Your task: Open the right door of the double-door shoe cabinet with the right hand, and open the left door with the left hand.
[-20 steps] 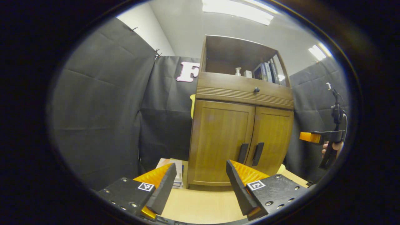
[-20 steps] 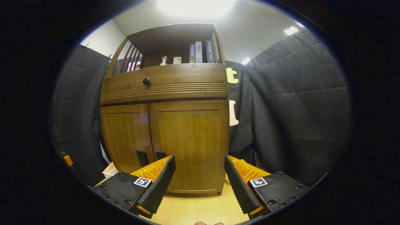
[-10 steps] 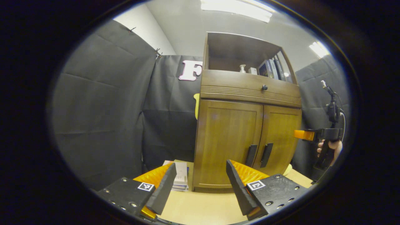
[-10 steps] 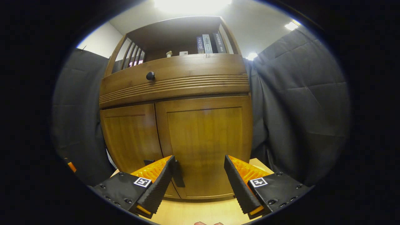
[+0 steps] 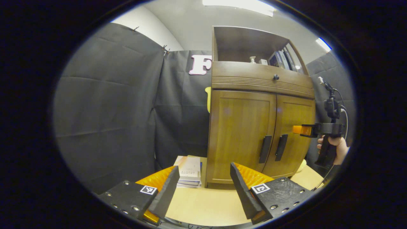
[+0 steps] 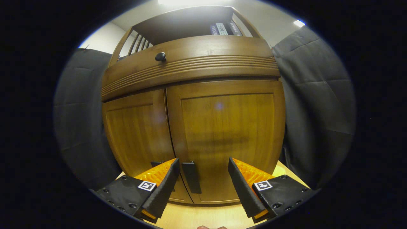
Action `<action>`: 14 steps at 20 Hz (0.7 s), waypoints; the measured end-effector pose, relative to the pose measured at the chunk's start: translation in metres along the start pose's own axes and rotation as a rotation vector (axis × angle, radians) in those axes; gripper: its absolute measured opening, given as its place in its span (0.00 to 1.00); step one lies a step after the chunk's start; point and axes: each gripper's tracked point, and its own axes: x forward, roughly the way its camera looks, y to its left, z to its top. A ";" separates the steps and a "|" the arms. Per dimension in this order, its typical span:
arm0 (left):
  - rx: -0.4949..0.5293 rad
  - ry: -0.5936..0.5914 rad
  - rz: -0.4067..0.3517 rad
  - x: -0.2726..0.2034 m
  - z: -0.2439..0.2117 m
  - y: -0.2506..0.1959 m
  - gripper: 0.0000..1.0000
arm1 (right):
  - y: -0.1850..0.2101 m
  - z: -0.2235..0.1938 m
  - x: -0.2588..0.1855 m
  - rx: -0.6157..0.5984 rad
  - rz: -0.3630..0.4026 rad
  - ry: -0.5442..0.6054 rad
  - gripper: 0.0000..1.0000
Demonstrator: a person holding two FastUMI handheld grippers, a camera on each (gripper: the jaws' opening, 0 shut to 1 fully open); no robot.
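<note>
A brown wooden shoe cabinet [image 5: 254, 127] stands on a pale table, both doors closed. In the right gripper view the right door [image 6: 229, 133] looms close, with its dark vertical handle [image 6: 191, 181] just inside my right gripper's left finger. My right gripper [image 6: 203, 187] is open and holds nothing. In the left gripper view the left door [image 5: 240, 133] and its handle [image 5: 265, 149] sit some way ahead, right of centre. My left gripper [image 5: 203, 190] is open and empty. The right gripper [image 5: 302, 129], held by a hand [image 5: 340, 148], hovers in front of the right door [image 5: 294, 133].
A drawer with a round knob [image 6: 160, 57] runs above the doors, and an open shelf with books [image 5: 281, 58] tops it. A stack of books [image 5: 189, 170] lies on the table [image 5: 203, 203] left of the cabinet. Black cloth walls enclose the booth.
My right gripper has moved closer to the right door, whose handle now sits by its left finger. My left gripper has drifted left, so the cabinet sits further right in its view.
</note>
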 end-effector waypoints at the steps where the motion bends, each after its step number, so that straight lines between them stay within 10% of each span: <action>1: -0.001 0.005 0.010 -0.001 -0.001 0.001 0.93 | 0.003 -0.003 0.005 0.001 0.007 0.007 0.93; 14: -0.114 0.058 0.158 0.009 0.005 0.014 0.92 | 0.020 -0.039 0.059 -0.046 0.005 0.068 0.92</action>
